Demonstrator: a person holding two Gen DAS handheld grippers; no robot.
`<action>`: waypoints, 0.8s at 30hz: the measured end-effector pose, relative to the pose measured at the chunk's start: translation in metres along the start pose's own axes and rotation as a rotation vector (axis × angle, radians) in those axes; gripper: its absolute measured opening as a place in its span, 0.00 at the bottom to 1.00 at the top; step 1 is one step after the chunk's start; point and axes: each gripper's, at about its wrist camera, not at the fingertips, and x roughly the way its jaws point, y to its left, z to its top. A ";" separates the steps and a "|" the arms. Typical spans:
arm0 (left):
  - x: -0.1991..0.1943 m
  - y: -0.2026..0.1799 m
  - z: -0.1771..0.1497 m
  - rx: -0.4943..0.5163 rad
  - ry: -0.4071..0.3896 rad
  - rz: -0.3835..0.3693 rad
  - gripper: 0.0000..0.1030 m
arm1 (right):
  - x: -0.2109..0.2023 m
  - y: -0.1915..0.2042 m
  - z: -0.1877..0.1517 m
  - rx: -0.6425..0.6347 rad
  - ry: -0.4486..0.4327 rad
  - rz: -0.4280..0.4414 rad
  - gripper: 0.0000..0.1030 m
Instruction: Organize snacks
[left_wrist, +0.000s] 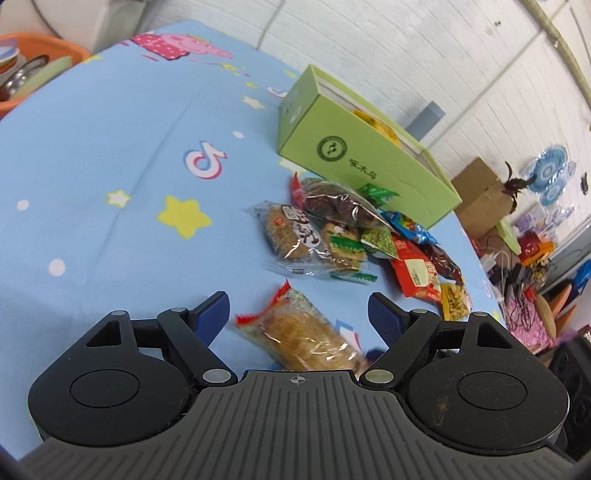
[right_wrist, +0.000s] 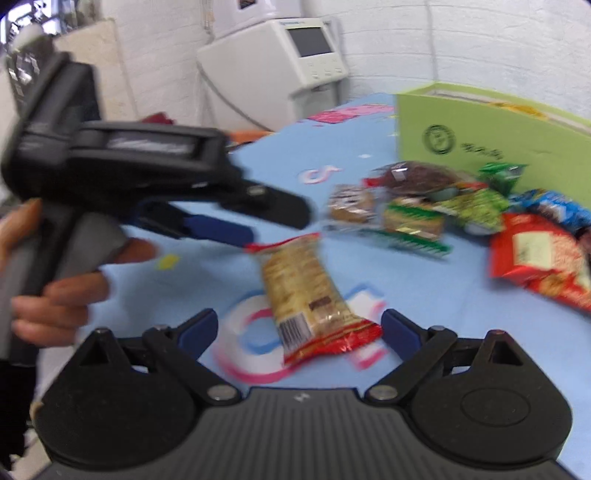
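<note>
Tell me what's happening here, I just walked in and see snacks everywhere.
A person holds a gripper in each hand over a blue cloth. Both the left gripper and right gripper are open around one loose cracker pack, neither pressing on it. The other snacks lie piled beside a green box, which already holds something yellow.

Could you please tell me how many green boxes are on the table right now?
1. The green box stands open at the far side of the table, right behind the pile of snack packets. Another could be out of view.
</note>
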 end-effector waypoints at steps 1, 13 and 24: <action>-0.001 0.000 -0.001 -0.003 0.001 0.003 0.71 | -0.002 0.005 -0.002 0.009 0.002 0.019 0.90; 0.000 -0.031 -0.033 0.048 0.016 0.079 0.66 | -0.068 -0.061 -0.017 0.068 -0.072 -0.309 0.90; 0.050 -0.067 -0.004 0.152 0.023 0.108 0.65 | -0.104 -0.162 -0.016 0.193 -0.134 -0.420 0.90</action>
